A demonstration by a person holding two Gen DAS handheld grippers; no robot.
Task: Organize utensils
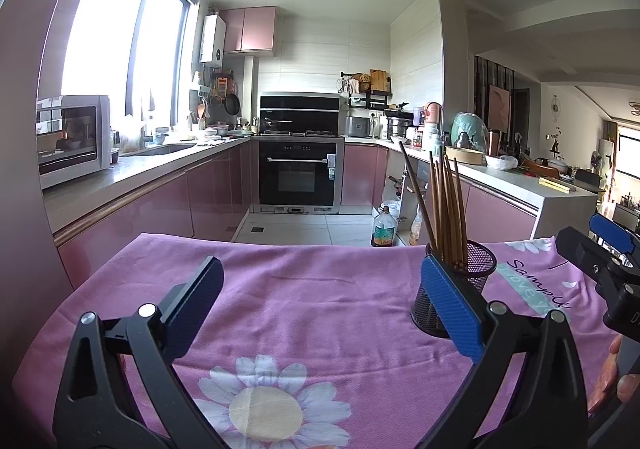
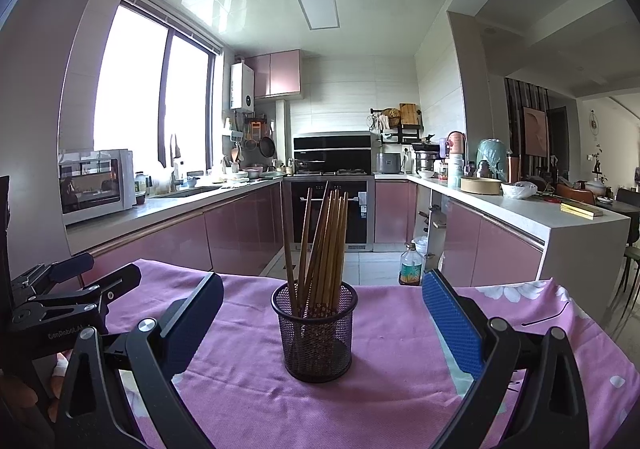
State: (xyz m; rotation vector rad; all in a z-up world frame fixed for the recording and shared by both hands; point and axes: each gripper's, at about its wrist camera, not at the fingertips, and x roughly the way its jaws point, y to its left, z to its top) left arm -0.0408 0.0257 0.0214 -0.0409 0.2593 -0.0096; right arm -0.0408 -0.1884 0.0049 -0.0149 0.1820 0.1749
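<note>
Bench (image 2: 248,381) is covered in a pink daisy-print cloth (image 1: 304,289), kitchen cabinets and an oven (image 1: 298,173) beyond the far edge.

Black mesh holder (image 2: 316,333) stands upright on the cloth, centred between the right gripper (image 2: 322,315) fingers and just ahead of the tips, not touching either pad. Right fingers are spread wide, nothing gripped. Blue pad (image 2: 452,325) on the right side of the holder, dark one on the left.

Left gripper (image 1: 320,303) fingers are also spread wide and hold nothing, only bare cloth between them. In the left wrist view the holder (image 1: 460,289) sits behind the right-side blue finger (image 1: 450,309), which partly hides it; outside the gap, can't tell if touching.

Brown wooden chopsticks (image 2: 320,245) are bundled in the holder, tips down, tops fanned out. One darker stick (image 1: 418,197) leans away to the left of the bundle.

Each gripper shows at the edge of the other's view: right one (image 1: 600,261) at far right, left one (image 2: 68,289) at far left.
</note>
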